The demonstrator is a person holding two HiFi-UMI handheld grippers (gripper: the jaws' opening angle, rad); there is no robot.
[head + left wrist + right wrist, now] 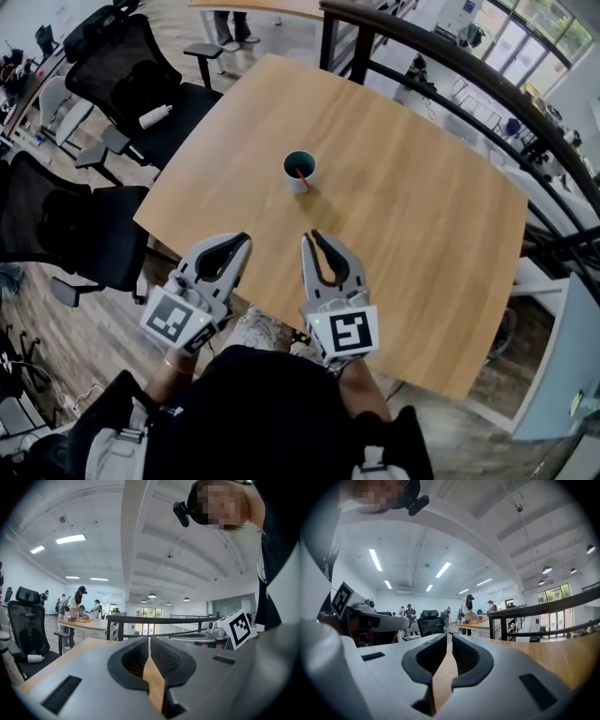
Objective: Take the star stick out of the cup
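Note:
A small white cup point(299, 172) with a teal inside stands near the middle of the wooden table point(422, 216). A thin red stick point(301, 175) leans in it; its star end does not show. My left gripper point(243, 240) and right gripper point(311, 236) hover side by side over the table's near edge, well short of the cup. Both are shut with nothing between the jaws. In the left gripper view the left gripper point(149, 640) points level across the room, and so does the right gripper point(449, 637) in its own view. Neither gripper view shows the cup.
Two black office chairs point(141, 94) point(70, 225) stand left of the table, one with a white bottle point(155, 116) on its seat. A black railing point(469, 80) runs along the far right side. Several people stand at a distant table point(79, 620).

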